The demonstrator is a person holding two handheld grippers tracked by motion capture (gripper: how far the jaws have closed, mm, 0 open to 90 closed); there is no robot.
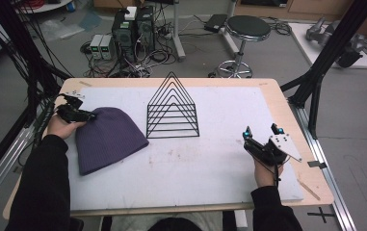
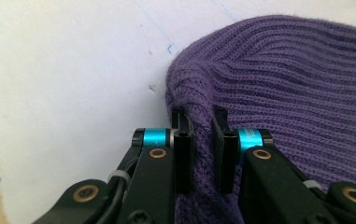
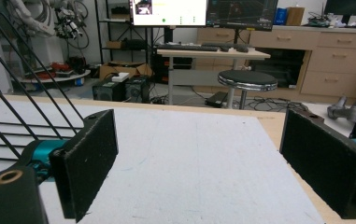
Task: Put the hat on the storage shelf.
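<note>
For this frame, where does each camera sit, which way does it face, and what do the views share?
High view: above the person's side, looking forward and down at the table; both forearms, left tool, right tool.
Left gripper view: on the left tool, facing the purple beanie; jaws pinch its knit edge.
Right gripper view: on the right tool, facing across the table to the wire rack; jaws wide apart.
Shared: high and left views show the beanie.

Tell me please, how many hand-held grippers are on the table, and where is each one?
2. The left hand-held gripper is at the table's left edge, shut on the purple beanie. The right hand-held gripper is near the right edge, open with nothing between its jaws.
</note>
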